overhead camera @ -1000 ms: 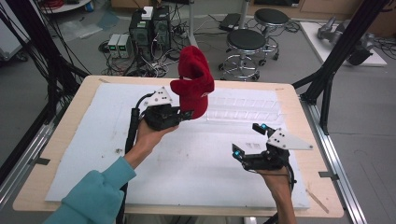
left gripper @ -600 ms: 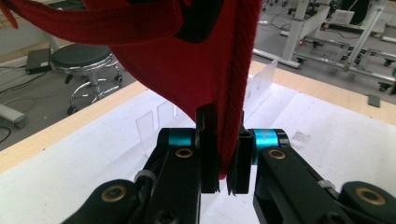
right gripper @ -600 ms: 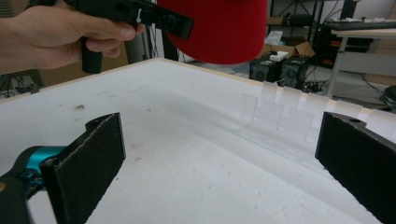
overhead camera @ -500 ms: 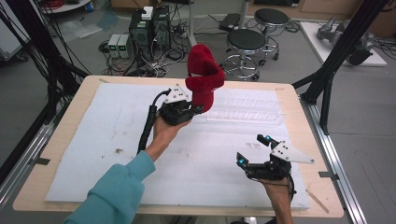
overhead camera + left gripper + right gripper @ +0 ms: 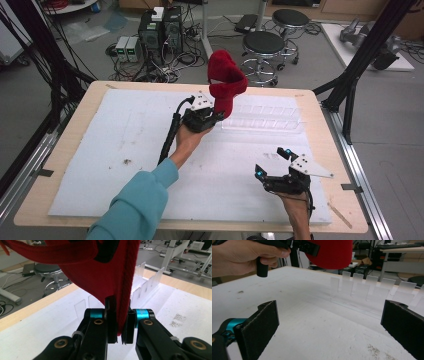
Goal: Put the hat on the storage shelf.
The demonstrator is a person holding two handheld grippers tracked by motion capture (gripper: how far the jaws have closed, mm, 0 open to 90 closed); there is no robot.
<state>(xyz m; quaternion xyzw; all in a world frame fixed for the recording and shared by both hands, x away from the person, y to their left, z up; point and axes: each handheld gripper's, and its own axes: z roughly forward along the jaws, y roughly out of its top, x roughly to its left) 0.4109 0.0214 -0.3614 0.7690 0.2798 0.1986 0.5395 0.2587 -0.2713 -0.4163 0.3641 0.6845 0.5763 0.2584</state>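
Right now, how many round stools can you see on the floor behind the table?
2. One stool stands just beyond the table's far edge, behind the red cloth; another stool stands farther back to its right. More may be hidden.

You have bare white foam board point(image 5: 125, 150) across the left and near side. Ahead, the clear plastic divider rack point(image 5: 265, 117) stands upright, with the raised red knitted cloth point(image 5: 226, 80) over its left end.
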